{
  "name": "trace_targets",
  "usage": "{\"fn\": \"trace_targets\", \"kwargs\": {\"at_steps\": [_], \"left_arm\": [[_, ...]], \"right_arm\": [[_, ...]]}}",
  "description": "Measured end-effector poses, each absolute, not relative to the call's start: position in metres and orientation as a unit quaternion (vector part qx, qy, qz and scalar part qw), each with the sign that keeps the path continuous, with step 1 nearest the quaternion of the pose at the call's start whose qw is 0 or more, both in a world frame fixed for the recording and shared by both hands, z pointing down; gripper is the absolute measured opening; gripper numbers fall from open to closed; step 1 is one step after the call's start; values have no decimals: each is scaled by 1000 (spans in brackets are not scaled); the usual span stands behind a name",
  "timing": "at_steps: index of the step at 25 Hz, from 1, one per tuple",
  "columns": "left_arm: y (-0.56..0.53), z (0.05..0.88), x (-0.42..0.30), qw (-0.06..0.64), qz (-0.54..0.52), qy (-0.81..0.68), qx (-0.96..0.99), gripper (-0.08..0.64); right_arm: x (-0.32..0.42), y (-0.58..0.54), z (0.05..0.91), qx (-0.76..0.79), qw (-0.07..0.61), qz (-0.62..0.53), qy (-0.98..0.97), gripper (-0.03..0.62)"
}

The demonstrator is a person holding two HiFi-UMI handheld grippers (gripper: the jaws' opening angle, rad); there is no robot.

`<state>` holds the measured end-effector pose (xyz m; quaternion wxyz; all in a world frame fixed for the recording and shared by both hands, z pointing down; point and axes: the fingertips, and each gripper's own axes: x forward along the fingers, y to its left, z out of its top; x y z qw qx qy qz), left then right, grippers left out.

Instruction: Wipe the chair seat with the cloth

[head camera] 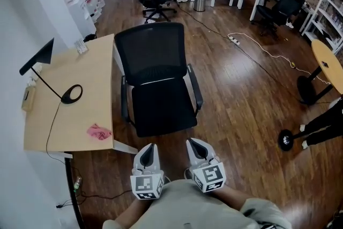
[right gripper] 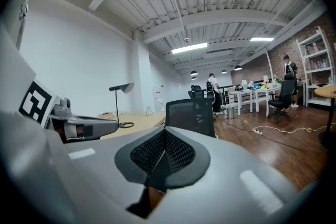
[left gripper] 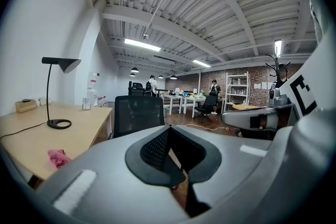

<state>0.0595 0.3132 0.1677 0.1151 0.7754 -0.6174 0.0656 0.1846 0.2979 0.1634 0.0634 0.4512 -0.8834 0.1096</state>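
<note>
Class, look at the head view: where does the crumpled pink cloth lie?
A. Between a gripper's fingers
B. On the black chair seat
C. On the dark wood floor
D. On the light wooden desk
D: the crumpled pink cloth lies on the light wooden desk, left of the black mesh office chair.

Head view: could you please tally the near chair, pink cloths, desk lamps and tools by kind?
Near chair: 1
Pink cloth: 1
Desk lamp: 1
Tools: 2 (left tool, right tool)
Total: 5
</note>
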Motion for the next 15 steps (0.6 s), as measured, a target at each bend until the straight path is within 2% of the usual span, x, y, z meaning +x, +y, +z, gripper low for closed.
{"fn": "trace_targets", "kwargs": {"at_steps": [15], "left_arm": [[307,165,66,115,63,-618,775,6]], "right_arm": [[188,293,163,444,71,108,-887,2]]}}
